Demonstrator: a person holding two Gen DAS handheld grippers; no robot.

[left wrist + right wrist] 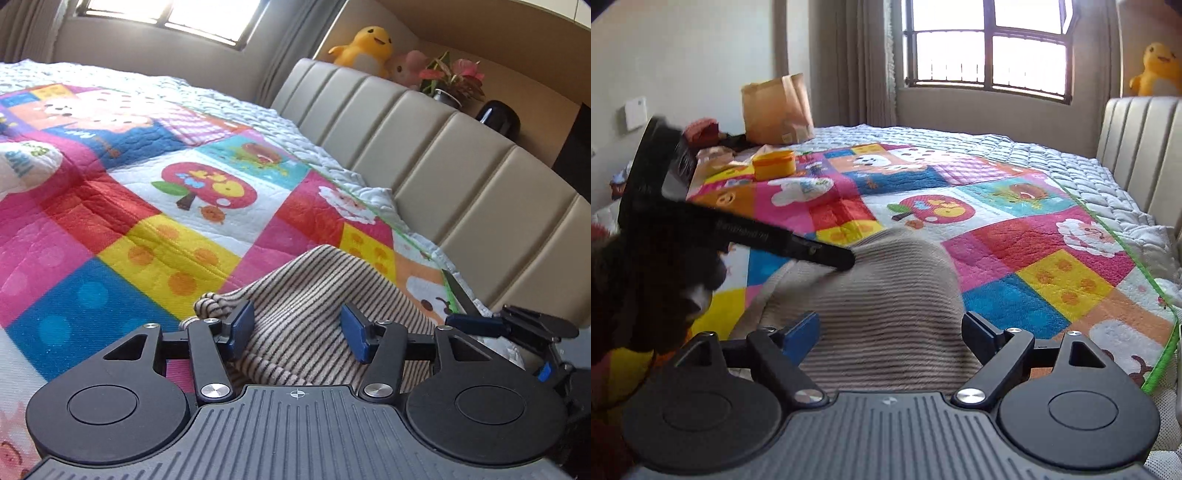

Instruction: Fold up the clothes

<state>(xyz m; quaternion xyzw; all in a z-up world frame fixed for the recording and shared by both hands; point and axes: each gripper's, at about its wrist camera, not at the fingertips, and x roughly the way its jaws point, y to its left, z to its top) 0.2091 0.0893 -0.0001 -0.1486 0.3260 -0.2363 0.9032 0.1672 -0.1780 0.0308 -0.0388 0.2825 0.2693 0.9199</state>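
Both the left gripper (pixel 297 326) and right gripper (pixel 890 334) gape over a striped garment (pixel 886 295), its near part hidden, perhaps a sweater, on the patchwork quilt (pixel 1015 236).

The striped garment (pixel 306 291) was soft ribbed knit cloth. The quilt (pixel 147 192) was stitched, puckered cotton. The headboard (pixel 443 162) looked smooth padded leather. The gripper (pixel 297 330) was matt black plastic with shiny metal rivets.

No legible txt anywhere.
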